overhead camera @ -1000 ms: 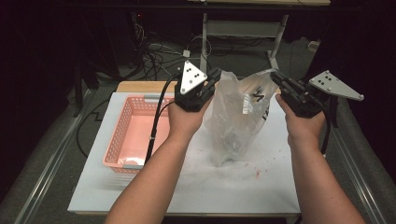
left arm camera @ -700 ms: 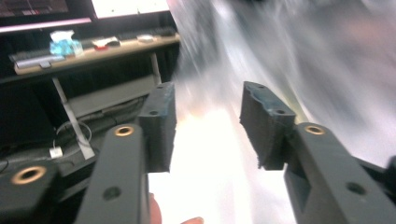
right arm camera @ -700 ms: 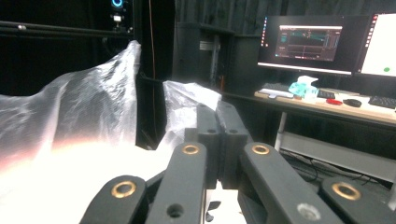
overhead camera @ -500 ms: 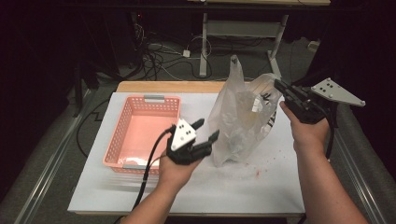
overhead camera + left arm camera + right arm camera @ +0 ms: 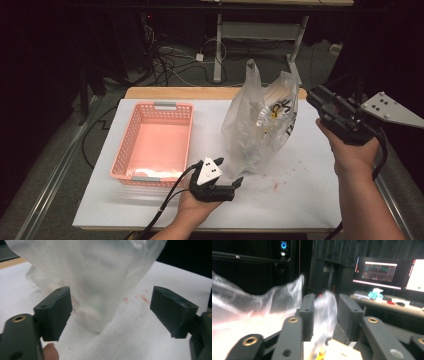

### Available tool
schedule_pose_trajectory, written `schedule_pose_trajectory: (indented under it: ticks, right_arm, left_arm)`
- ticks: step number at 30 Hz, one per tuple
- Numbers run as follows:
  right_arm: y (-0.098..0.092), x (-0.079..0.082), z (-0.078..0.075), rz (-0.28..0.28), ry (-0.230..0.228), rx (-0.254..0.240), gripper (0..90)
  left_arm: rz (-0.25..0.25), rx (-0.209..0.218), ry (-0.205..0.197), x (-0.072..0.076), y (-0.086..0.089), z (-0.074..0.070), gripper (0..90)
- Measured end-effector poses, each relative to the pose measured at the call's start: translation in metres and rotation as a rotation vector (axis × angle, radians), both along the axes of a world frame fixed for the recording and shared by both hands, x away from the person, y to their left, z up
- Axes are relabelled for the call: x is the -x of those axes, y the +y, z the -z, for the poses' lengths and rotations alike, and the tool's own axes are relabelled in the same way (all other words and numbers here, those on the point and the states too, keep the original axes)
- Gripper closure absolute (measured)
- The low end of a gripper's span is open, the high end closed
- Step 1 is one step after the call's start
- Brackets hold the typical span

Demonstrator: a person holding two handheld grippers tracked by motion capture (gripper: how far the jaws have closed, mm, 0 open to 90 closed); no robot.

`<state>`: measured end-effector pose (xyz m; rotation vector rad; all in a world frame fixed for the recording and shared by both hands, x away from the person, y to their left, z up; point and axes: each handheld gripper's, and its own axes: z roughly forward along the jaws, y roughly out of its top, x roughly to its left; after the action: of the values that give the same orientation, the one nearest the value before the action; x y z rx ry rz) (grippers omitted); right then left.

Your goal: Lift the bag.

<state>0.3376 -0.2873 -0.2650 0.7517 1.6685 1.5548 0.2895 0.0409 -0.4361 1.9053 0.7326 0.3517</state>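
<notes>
A translucent plastic bag (image 5: 262, 125) stands upright near the middle of the white table (image 5: 310, 200), crinkled, with dark and yellow print showing and pale contents at its bottom. The right gripper (image 5: 316, 97) pinches one bag handle (image 5: 325, 312) between nearly closed jaws at the bag's right. The left gripper (image 5: 236, 181), jaws spread wide and empty, lies low at the bag's near base. A pink basket (image 5: 125, 150) sits to the left

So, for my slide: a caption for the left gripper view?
Open left gripper faces the base of a clear bag on the white table.
</notes>
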Motion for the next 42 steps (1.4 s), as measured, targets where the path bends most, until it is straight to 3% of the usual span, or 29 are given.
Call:
schedule_pose_trajectory:
  ticks: [4, 7, 11, 15, 23, 27, 32, 42]
  right_arm:
    - [-0.006, 0.0, 0.019, 0.013, 0.055, 0.018, 56.0]
    - [-0.009, -0.003, 0.038, 0.003, 0.11, 0.029, 43.7]
    - [-0.009, -0.004, 0.066, 0.012, 0.169, 0.037, 29.9]
    - [-0.012, -0.004, 0.092, 0.018, 0.217, 0.046, 19.5]
    - [-0.014, 0.006, 0.146, 0.021, 0.3, 0.075, 1.3]
    - [-0.013, 0.015, 0.168, 0.01, 0.335, 0.107, 0.0]
    - [-0.017, 0.024, 0.19, 0.026, 0.364, 0.129, 0.0]
    - [-0.013, 0.023, 0.197, -0.004, 0.373, 0.152, 0.0]
  left_arm:
    - [0.007, -0.027, 0.014, 0.003, -0.001, 0.011, 13.1]
    - [0.006, -0.026, 0.032, 0.002, -0.002, 0.016, 6.8]
    - [0.011, -0.057, 0.04, -0.001, -0.006, 0.021, 0.0]
    - [0.022, -0.087, 0.045, -0.002, -0.006, 0.027, 0.0]
    - [0.018, -0.048, 0.056, -0.001, -0.004, 0.039, 0.0]
    - [-0.001, -0.026, 0.04, 0.0, 0.0, 0.04, 0.0]
    - [-0.022, -0.035, 0.037, -0.001, 0.002, 0.045, 0.0]
    - [-0.035, -0.001, 0.044, -0.002, 0.006, 0.047, 0.0]
